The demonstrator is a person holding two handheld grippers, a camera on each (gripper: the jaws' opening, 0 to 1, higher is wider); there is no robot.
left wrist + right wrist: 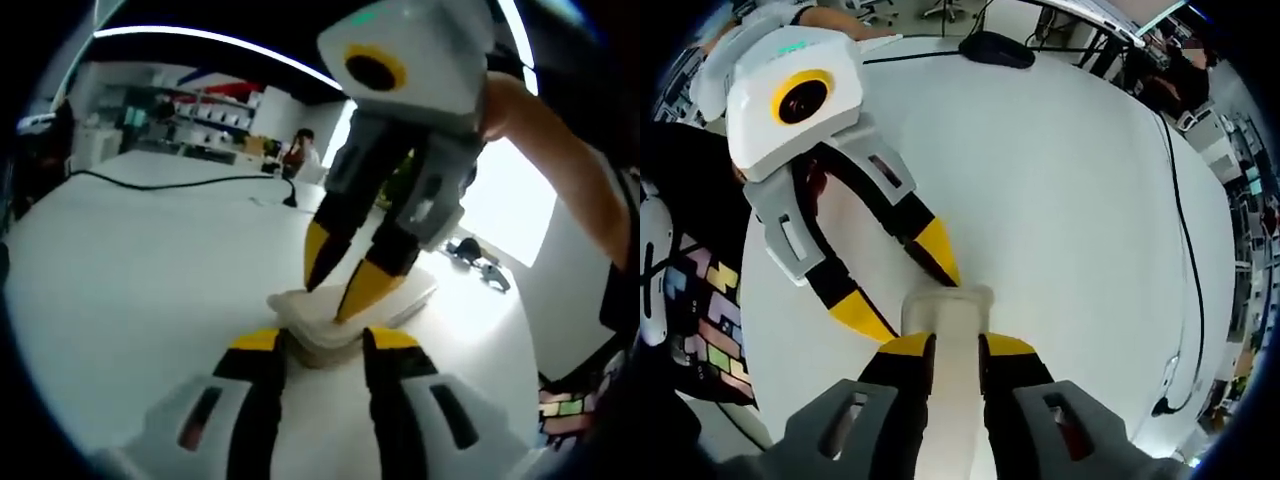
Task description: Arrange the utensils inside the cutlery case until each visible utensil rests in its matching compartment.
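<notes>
the cutlery case (345, 310) is a pale cream, long, flat box with rounded corners and a smooth closed top; no utensils can be seen in it. it lies on the table (140, 260), with both tools meeting at it.

in the left tool view, the left tool (322, 345) has its yellow-tipped jaws on either side of the near end of the case, pinching it. the right tool (343, 283) comes down onto the case from above, its two yellow tips a little apart and touching the top of the case.

in the right tool view, the case (955, 350) runs up between the right tool's (956, 345) jaws, which press against its two long sides. the left tool (902, 285) reaches in from beyond the case, jaws spread on either side of its far end.

the table is wide, white and glossy. a black cable (180, 182) trails across it well beyond the case, and a dark object (995, 48) sits near its far edge. a colourful patchwork-patterned patch (710, 330) shows past the table edge beside the case. beyond the table is a bright room with shelves (215, 110) and a seated person (300, 152).
</notes>
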